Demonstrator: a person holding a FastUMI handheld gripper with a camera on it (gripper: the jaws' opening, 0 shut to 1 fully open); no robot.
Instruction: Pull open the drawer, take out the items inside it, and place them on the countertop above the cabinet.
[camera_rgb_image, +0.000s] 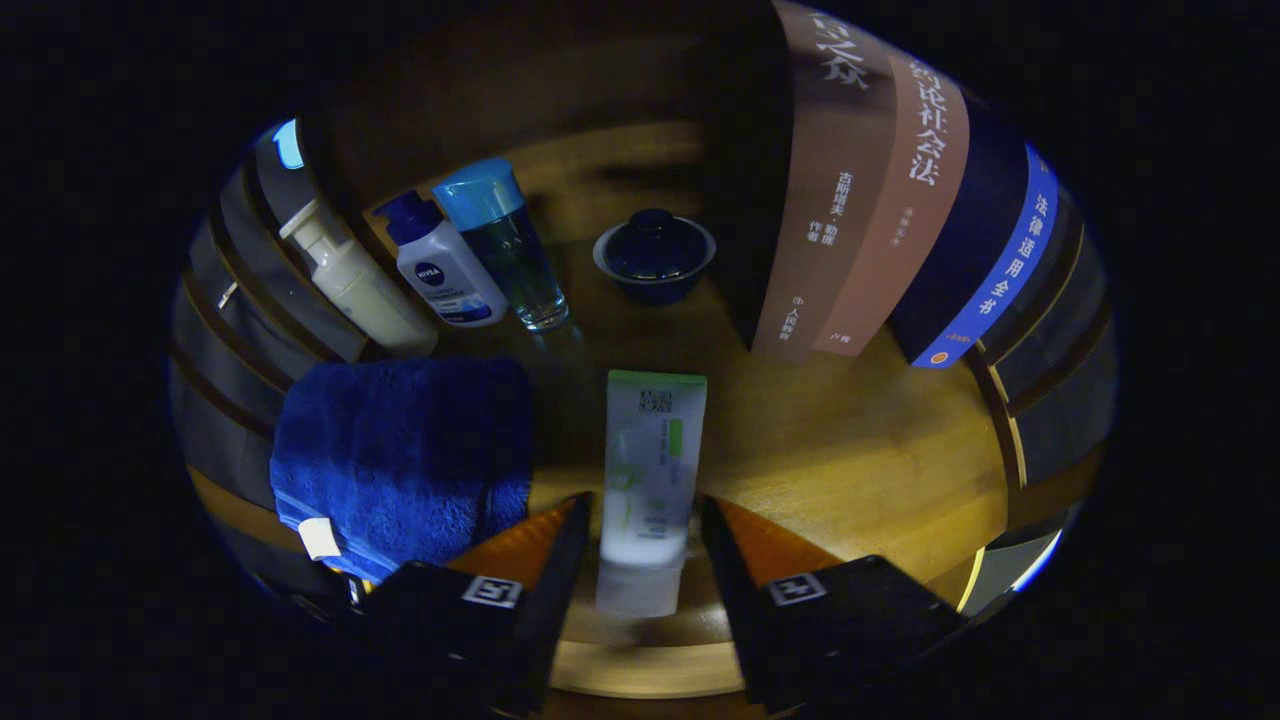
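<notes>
Tongs stand spread either side of the white-and-green tube lying on the wooden desk beside the blue towel, apparently set down, so the person should draw straight back without nudging it

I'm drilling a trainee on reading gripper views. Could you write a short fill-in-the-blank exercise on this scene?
1. The tube with the green end lies between the two ____ of the gripper.
2. The folded towel is ____ in colour.
3. Beyond the tube stands a dark lidded ____.
4. The gripper's fingers are ____, not pressing the tube.

Missing: fingers; blue; bowl; open
</notes>
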